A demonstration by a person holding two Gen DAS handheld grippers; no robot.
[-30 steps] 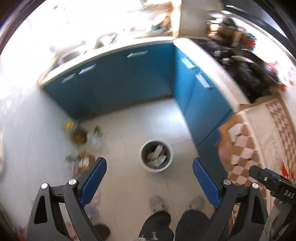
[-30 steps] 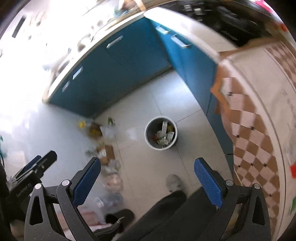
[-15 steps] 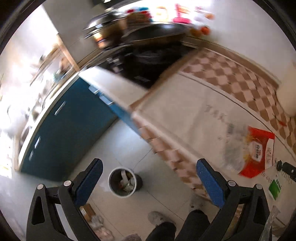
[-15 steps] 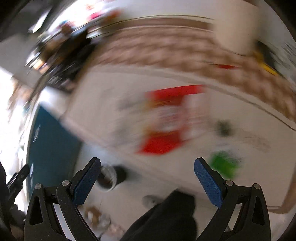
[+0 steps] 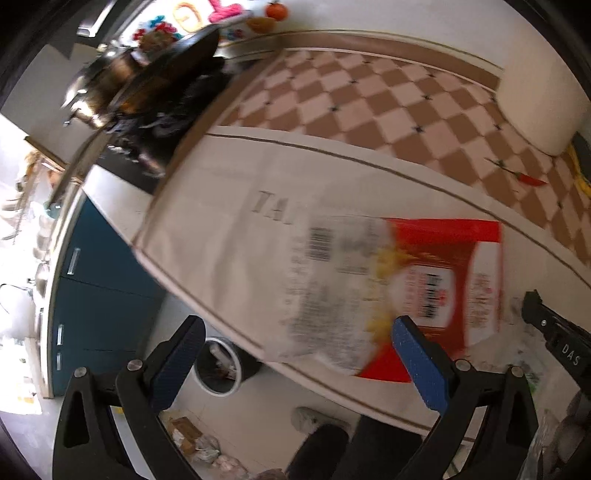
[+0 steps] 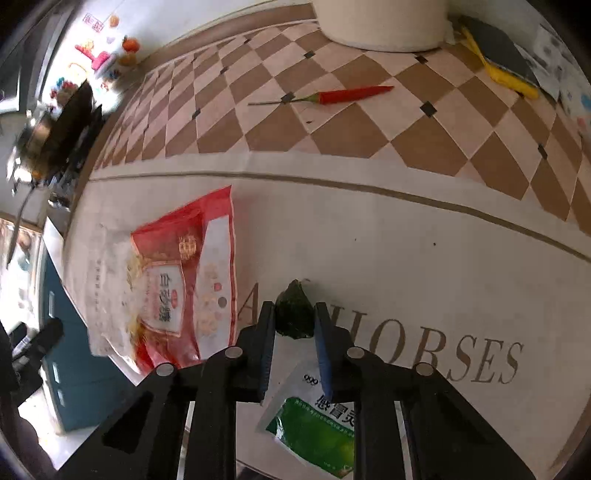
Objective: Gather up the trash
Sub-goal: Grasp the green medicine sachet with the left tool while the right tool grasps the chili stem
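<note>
In the right wrist view a small dark green crumpled wrapper [image 6: 294,295] lies on the cream tablecloth [image 6: 406,236]. My right gripper [image 6: 293,309] is closing, with the wrapper between its jaws and both blue pads against its sides. A red and white snack bag [image 6: 177,288] lies to the left, overhanging the table edge. A green and white sachet [image 6: 314,432] lies under the gripper. My left gripper [image 5: 295,325] is wide open above the same snack bag [image 5: 424,273], holding nothing. The grey trash bin [image 5: 218,369] stands on the floor below the table edge.
A red chili [image 6: 351,94], a white round container [image 6: 380,22] and a yellow-edged dark board [image 6: 498,70] sit further back on the checked cloth. Loose trash [image 5: 192,439] lies on the floor by blue cabinets [image 5: 103,280]. A person's shoe [image 5: 314,421] is near the bin.
Both grippers swung from over the floor and bin to over the table and rolled. The right jaws went from wide open to closed around the dark green wrapper. The left stayed open.
</note>
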